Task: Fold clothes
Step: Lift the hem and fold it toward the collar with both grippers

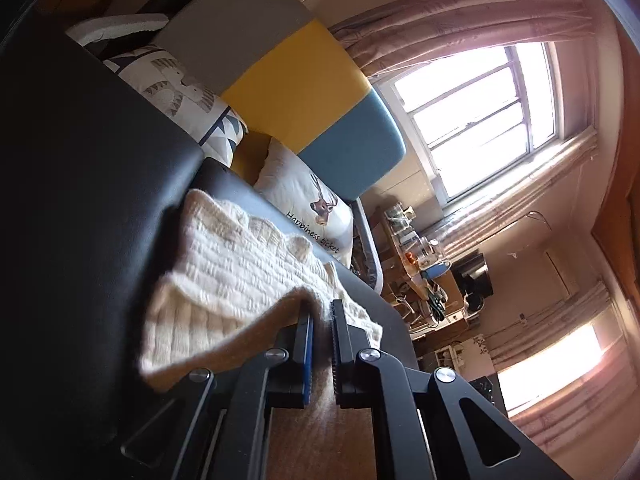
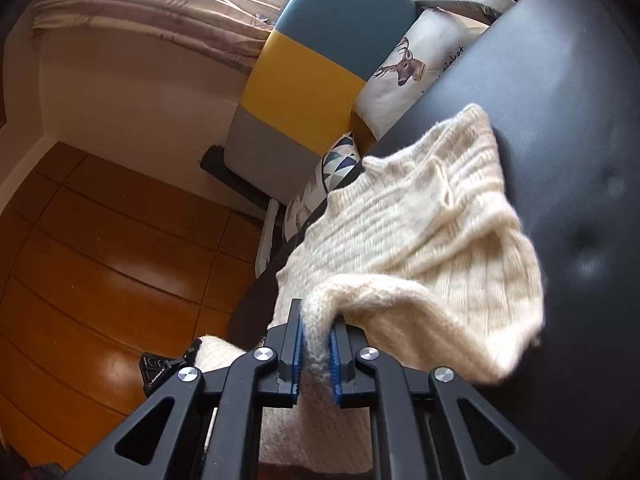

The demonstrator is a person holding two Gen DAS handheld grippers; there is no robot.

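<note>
- the left gripper is pinching an edge of the cream knit sweater between narrow fingers, at 6 o'clock in its view.
- the right gripper is clamping another bunched edge of the sweater, fingers narrow around the wool.
- the sweater is lying across the black surface, part of it lifting toward the fingers.
- a deer cushion is sitting toward 12 o'clock, beside the yellow, blue and grey backrest.

Prob. a home living rm: sofa w/ cushions, curtains, wood floor.
</note>
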